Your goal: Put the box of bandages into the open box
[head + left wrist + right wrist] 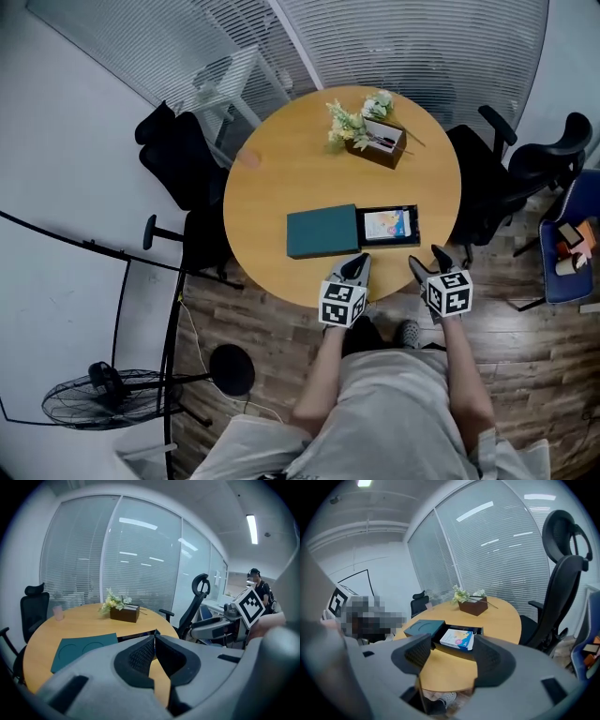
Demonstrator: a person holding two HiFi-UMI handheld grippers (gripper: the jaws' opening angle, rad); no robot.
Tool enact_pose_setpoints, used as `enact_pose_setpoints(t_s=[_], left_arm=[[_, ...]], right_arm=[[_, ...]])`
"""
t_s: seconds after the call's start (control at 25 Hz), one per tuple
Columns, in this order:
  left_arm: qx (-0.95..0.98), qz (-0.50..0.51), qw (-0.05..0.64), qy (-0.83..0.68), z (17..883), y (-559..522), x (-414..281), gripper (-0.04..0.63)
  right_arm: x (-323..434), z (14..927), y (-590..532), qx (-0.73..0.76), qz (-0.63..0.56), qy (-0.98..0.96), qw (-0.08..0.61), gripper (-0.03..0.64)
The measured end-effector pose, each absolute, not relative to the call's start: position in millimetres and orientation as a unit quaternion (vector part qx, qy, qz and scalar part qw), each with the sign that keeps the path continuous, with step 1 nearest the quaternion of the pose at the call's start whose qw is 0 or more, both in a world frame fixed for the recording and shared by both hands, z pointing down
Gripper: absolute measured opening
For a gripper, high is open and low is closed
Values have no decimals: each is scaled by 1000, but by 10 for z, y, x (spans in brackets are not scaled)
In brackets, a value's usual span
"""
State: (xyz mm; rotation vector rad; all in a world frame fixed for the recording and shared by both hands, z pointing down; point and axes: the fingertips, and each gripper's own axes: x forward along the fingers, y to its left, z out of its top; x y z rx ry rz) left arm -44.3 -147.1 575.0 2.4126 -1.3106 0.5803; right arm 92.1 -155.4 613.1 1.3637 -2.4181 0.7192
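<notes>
Round table (281,169), person stands at its near edge with both grippers held over the rim, neither touching anything. Left gripper (357,265) is clenched: in the left gripper view its jaws (154,637) meet at the tips with nothing between them. Right gripper (429,262) is released: in the right gripper view the jaws (454,651) stand wide apart and empty. Bandages (388,224) already lie flat inside the open box (416,230), near the table's front edge, just ahead of the grippers. From the right gripper view the bandages (458,638) show white and blue, tilted a bit against the box (478,630) wall. Teal lid (322,232) lies flat on the table, touching the box's left side; it also shows in the left gripper view (84,648) and the right gripper view (423,627). Two round embossed marks on the lid top. Brown planter (380,142) with pale flowers sits at the far side of the table, well apart from the box. Small pink cup (57,612) near the far-left table edge. Black chair (178,155) to the table's left, another chair (497,178) to the right. Fan (103,394) on the floor at lower left. Blinds cover the glass wall behind the table.
</notes>
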Motion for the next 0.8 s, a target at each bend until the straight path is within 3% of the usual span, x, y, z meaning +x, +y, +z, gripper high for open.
enact_pose_setpoints(t_s=[0.2, 0.48, 0.68, 0.8], left_arm=[[846, 192, 165, -468, 5744, -1380, -432, 11], [848, 181, 175, -467, 5788, -1261, -408, 9], [845, 173, 180, -472, 5776, -1242, -423, 9], [847, 175, 182, -468, 5797, -1207, -404, 9]], right_arm=[[920, 6114, -1502, 464, 237, -843, 137, 275], [951, 6133, -1394, 463, 229, -844, 145, 215], [954, 6136, -1369, 466, 224, -843, 151, 132], [985, 6181, -1366, 476, 224, -835, 158, 46]])
